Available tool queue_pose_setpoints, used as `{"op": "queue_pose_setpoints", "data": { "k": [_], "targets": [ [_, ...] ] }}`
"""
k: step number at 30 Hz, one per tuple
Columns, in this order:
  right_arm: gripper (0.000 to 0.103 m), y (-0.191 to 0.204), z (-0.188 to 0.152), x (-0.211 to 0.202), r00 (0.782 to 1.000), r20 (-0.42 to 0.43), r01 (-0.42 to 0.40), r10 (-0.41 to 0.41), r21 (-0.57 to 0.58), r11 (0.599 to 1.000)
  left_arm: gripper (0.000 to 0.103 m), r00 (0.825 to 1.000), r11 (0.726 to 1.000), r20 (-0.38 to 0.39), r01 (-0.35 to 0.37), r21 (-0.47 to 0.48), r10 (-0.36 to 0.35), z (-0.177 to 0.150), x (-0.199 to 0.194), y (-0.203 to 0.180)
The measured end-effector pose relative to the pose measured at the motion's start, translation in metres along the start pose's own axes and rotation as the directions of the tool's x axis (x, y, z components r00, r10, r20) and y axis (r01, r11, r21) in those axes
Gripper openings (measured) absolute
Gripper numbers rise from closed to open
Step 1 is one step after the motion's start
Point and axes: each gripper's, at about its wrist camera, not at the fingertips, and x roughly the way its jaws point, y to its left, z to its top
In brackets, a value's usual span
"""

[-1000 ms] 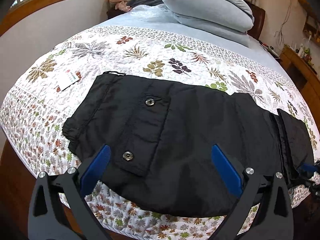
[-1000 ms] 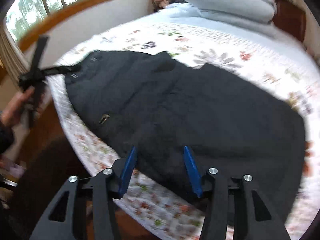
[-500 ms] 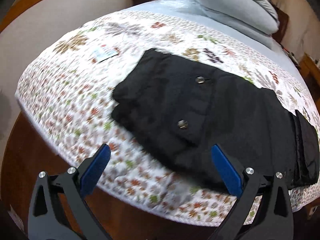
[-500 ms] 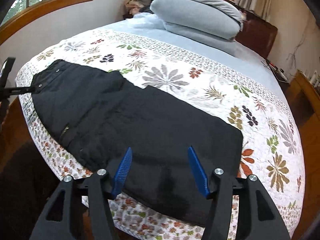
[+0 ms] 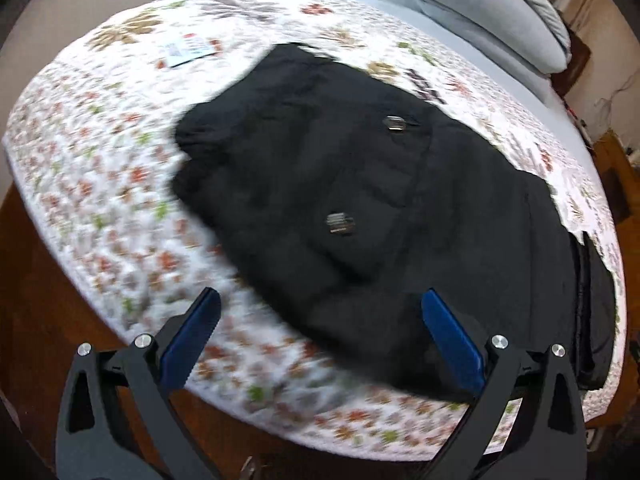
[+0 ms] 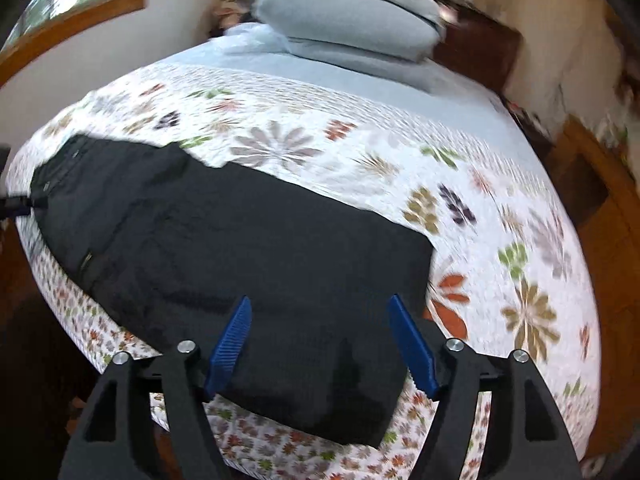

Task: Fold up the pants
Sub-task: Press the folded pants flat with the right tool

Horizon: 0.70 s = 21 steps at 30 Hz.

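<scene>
The black fabric pants (image 5: pixel 360 216) lie flat on the white floral-print quilt (image 5: pixel 100 184) that covers the bed, along the edge nearest the cameras. In the left wrist view the garment fills the centre and right of the frame. Two round metal snap buttons (image 5: pixel 340 224) show on a pocket flap near the centre; both are blurred. A small white paper tag (image 5: pixel 188 48) lies on the quilt at upper left, apart from the pants.

The left gripper (image 5: pixel 320 336) occupies the bottom of this view. Its jaws are spread wide and hold nothing. The blue ribbed pads (image 5: pixel 452 340) frame the near edge of the pants: the pad at lower right appears over black fabric, the pad at lower left over quilt. Contact with the fabric cannot be determined.

In the right wrist view the pants (image 6: pixel 248 248) extend from the left edge of the frame to the lower centre, where one end lies squared off near the bed edge. The right gripper (image 6: pixel 320 344) sits at the bottom of the frame, jaws spread and empty, both blue pads appearing over that end of the garment.

Stacked grey pillows (image 6: pixel 348 12) rest at the top of the frame on the pale blue sheet (image 6: pixel 304 64). A wood-framed window (image 6: pixel 80 12) shows at upper left. The view is blurred.
</scene>
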Motion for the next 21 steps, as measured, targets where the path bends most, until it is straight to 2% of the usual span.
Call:
{"op": "queue_pose_setpoints", "data": {
  "k": [3,5,8,10,14,18,21],
  "targets": [
    [0.077,-0.050,-0.013,0.007,0.999,-0.053,0.020,-0.014,0.123,0.992,0.100,1.000,0.999,0.001,-0.002,0.043,0.002,0.003,0.005,-0.017],
    [0.079,-0.074,-0.026,0.012,0.996,-0.086,0.010,0.006,0.187,0.982,0.100,1.000,0.999,0.001,-0.008,0.042,0.008,0.003,0.009,-0.020],
    [0.079,-0.105,-0.049,0.025,0.987,-0.136,-0.036,0.081,0.303,0.952,0.100,1.000,1.000,0.003,-0.001,0.027,0.001,0.003,0.011,-0.019],
    [0.081,-0.116,-0.062,0.035,0.977,-0.144,-0.095,0.159,0.371,0.924,0.100,1.000,1.000,0.004,0.009,0.026,-0.009,0.003,0.010,-0.017],
    [0.081,-0.119,-0.072,0.056,0.956,-0.151,-0.165,0.251,0.430,0.888,0.100,1.000,0.999,0.000,0.020,0.029,-0.020,0.001,0.008,-0.013],
    [0.081,-0.114,-0.071,0.068,0.915,-0.110,-0.296,0.388,0.471,0.831,0.100,1.000,0.999,0.001,0.029,0.030,-0.029,-0.002,0.005,-0.010],
    [0.084,-0.108,-0.065,0.078,0.903,-0.116,-0.319,0.414,0.464,0.826,0.100,0.999,0.999,0.001,0.032,0.032,-0.032,0.000,0.006,-0.011]
  ]
}}
